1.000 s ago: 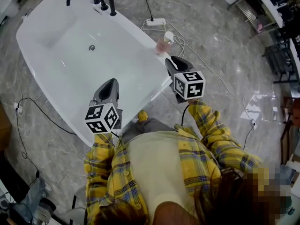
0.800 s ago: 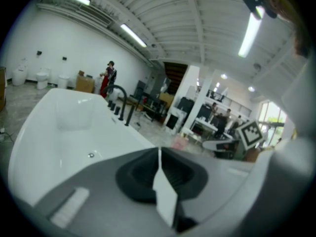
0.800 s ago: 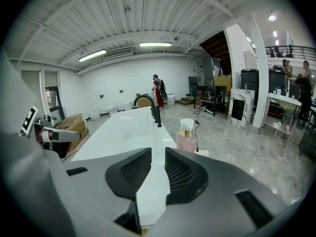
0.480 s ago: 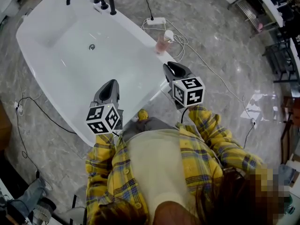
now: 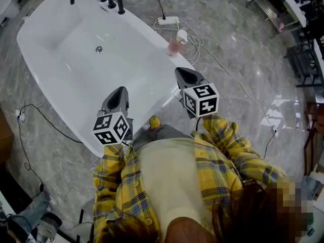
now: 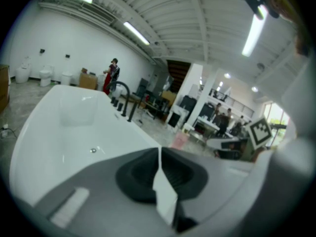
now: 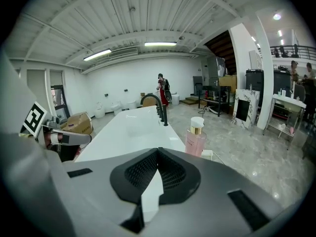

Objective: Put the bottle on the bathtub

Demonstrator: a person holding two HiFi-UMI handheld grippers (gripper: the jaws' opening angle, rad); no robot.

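Right claw has eased back toward the person; bottle stands on the bathtub.
Nearest, left claw and right claw are both clenched on nothing. Placement looks done, so retreat level, clear of the upright bottle on the glossy far-right rim. Beyond: black tap, power strip, marble floor.

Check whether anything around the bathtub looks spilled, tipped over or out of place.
Nothing is spilled or tipped: the pink bottle stands upright on the rim of the bathtub. The one odd thing is a power strip with loose white cables lying on the floor right beside the tub.
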